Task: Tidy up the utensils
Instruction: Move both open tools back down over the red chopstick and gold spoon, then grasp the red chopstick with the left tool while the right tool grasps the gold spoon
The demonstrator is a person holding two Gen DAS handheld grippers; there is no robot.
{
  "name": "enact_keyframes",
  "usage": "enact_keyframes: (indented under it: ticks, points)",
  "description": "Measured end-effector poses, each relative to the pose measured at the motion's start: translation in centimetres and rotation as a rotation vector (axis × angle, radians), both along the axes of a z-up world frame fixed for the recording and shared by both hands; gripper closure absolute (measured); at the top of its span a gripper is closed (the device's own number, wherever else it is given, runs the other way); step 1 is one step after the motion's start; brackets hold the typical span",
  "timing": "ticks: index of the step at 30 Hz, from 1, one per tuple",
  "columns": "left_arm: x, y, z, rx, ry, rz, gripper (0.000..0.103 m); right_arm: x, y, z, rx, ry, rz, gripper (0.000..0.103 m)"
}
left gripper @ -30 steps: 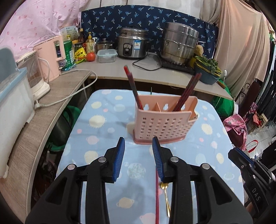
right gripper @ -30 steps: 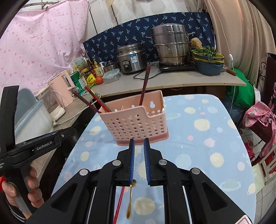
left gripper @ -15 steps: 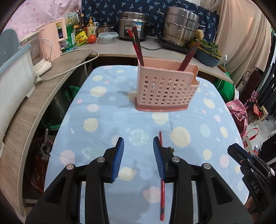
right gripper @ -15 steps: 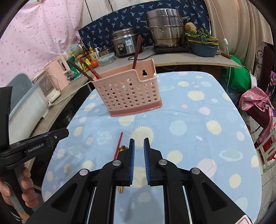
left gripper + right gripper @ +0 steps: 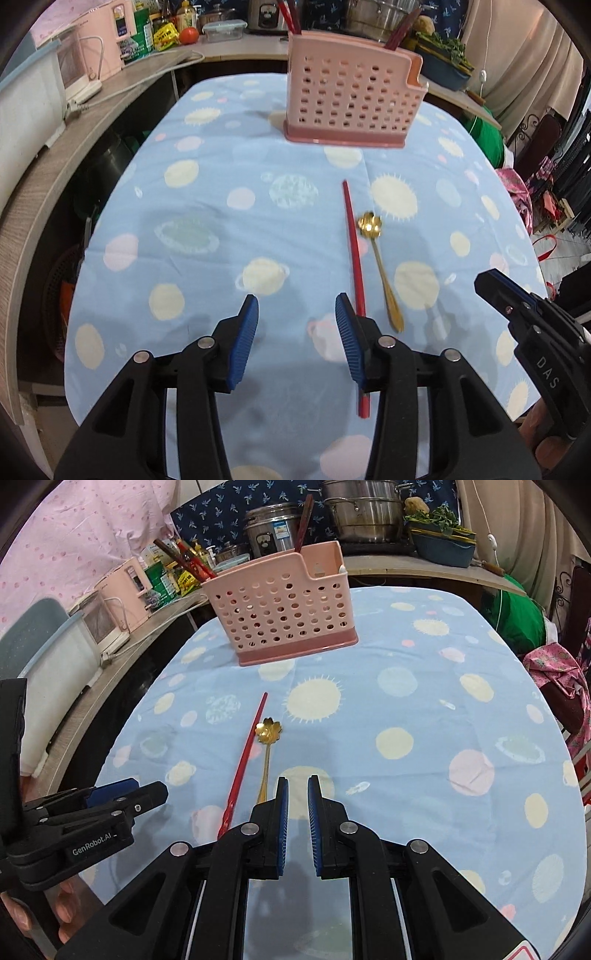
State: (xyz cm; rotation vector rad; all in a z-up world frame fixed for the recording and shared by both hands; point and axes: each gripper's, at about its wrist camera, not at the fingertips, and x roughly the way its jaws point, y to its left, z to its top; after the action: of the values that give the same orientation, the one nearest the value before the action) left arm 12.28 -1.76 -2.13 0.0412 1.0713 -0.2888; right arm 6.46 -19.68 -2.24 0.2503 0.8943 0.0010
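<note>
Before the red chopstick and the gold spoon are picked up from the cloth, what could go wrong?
1. The red chopstick and gold spoon lie close side by side, so a hand-held gripper may catch both or push one away.
2. Both are thin and flat on the tablecloth; the fingers could pinch fabric or slip off.
3. The pink holder looks light and already has chopsticks leaning out; a clumsy insertion might tip it.

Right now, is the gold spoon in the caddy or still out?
Out. The spoon lies flat on the tablecloth beside the red chopstick, short of the caddy. Neither gripper holds it.
</note>
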Motion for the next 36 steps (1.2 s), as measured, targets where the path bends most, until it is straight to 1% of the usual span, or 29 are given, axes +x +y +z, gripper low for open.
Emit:
enact_keyframes:
  ticks: [2,4,5,6,7,10,18,20,22,24,25,27,30,36]
  points:
    - [-0.4,0.0,-0.6,0.007,0.015,-0.001,0.061,0.1,0.5,-0.6,-0.001,0.013,0.012,0.091]
    - [-0.7,0.1,-1.1,0.013,0.022,0.001,0.057,0.1,1.1,-1.2,-0.009,0.026,0.022,0.09]
    - [-0.9,0.2,-1.3,0.016,0.024,0.004,0.056,0.2,1.3,-1.5,-0.011,0.033,0.027,0.082]
    - [-1.0,0.3,-1.5,0.02,0.026,0.006,0.053,0.2,1.5,-1.8,-0.012,0.035,0.029,0.069]
    - [-1.0,0.4,-1.6,0.022,0.027,0.009,0.049,0.2,1.7,-2.0,-0.015,0.035,0.031,0.066]
    - [-1.3,0.7,-2.1,0.031,0.034,0.019,0.044,0.5,2.2,-2.7,-0.02,0.048,0.044,0.065]
    - [-2.1,1.2,-3.4,0.04,0.065,0.021,0.043,1.9,3.5,-4.7,-0.037,0.088,0.076,0.065]
    - [-2.2,1.3,-3.6,0.042,0.07,0.021,0.043,2.0,3.8,-5.0,-0.056,0.077,0.079,0.066]
    - [-2.4,1.4,-3.8,0.041,0.076,0.02,0.043,2.0,4.3,-5.1,-0.099,0.07,0.086,0.071]
    - [-2.5,1.3,-3.9,0.034,0.084,0.014,0.041,1.9,4.5,-5.2,-0.148,0.064,0.093,0.083]
    - [-2.6,1.2,-3.9,0.029,0.085,0.01,0.039,1.8,4.6,-5.2,-0.168,0.061,0.095,0.086]
    - [-2.9,0.9,-3.8,0.024,0.081,0.0,0.038,1.5,4.3,-5.2,-0.166,0.058,0.101,0.091]
    - [-3.4,0.1,-3.7,0.034,0.069,-0.027,0.038,0.9,3.8,-5.2,-0.169,0.058,0.093,0.092]
    - [-4.2,-1.3,-3.9,0.022,0.073,-0.081,0.038,-0.4,1.6,-4.7,-0.124,0.065,0.047,0.093]
